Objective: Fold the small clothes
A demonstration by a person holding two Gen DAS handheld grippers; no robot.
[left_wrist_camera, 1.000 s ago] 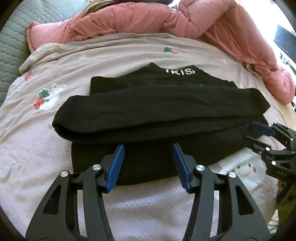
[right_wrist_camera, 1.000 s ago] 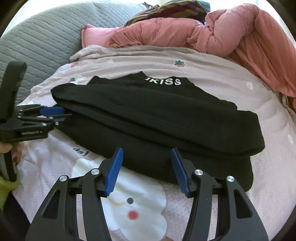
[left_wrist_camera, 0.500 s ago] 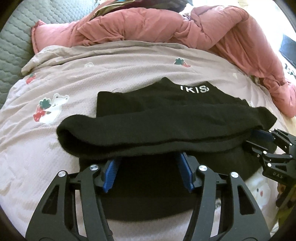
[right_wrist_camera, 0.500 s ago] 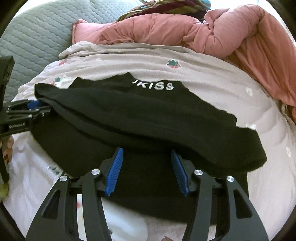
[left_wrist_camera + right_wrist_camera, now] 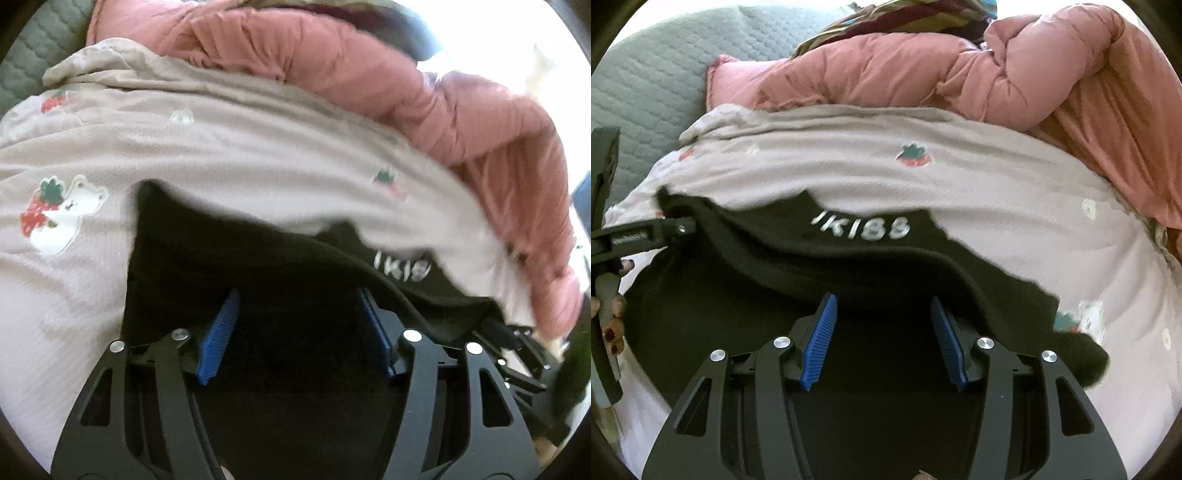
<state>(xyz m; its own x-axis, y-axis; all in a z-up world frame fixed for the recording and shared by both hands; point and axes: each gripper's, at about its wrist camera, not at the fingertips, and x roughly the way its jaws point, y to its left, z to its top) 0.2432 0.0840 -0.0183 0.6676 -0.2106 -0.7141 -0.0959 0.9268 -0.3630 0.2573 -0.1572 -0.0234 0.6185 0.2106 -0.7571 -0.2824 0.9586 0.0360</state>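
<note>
The black knit garment with white lettering [image 5: 849, 280] lies on the pale strawberry-print blanket [image 5: 960, 184], with a rolled fold draped over both tools' fingertips. The left gripper [image 5: 299, 310] and right gripper [image 5: 882, 317] both sit wide open — pushed under that fold, not pinching anything. A pink puffy quilt [image 5: 923, 70] is bunched behind.

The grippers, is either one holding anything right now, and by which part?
Nothing is clamped. Both the left gripper and right gripper are open, fingers slid under the folded layer of the black garment.
</note>
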